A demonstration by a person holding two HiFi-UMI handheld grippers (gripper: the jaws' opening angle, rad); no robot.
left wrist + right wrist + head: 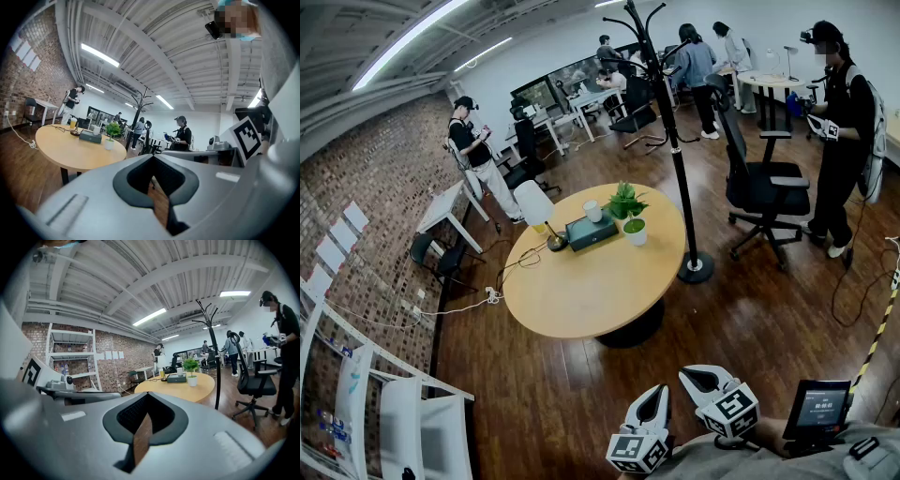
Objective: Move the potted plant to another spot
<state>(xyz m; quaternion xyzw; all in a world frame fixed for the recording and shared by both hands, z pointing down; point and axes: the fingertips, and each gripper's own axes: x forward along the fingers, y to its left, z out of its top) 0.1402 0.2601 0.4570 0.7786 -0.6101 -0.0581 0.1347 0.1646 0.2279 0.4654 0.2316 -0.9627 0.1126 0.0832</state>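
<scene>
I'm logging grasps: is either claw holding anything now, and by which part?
Nothing is held. The left claw and right claw are both shut and empty, far from the green potted plant on the round wooden table.

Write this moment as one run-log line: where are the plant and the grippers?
potted plant: on round table, untouched | left gripper: shut, empty | right gripper: shut, empty | both: well short of table

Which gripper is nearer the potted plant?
Right, marginally. The right gripper reaches further toward the table; the left gripper sits just behind it. Both are far short of the potted plant.
</scene>
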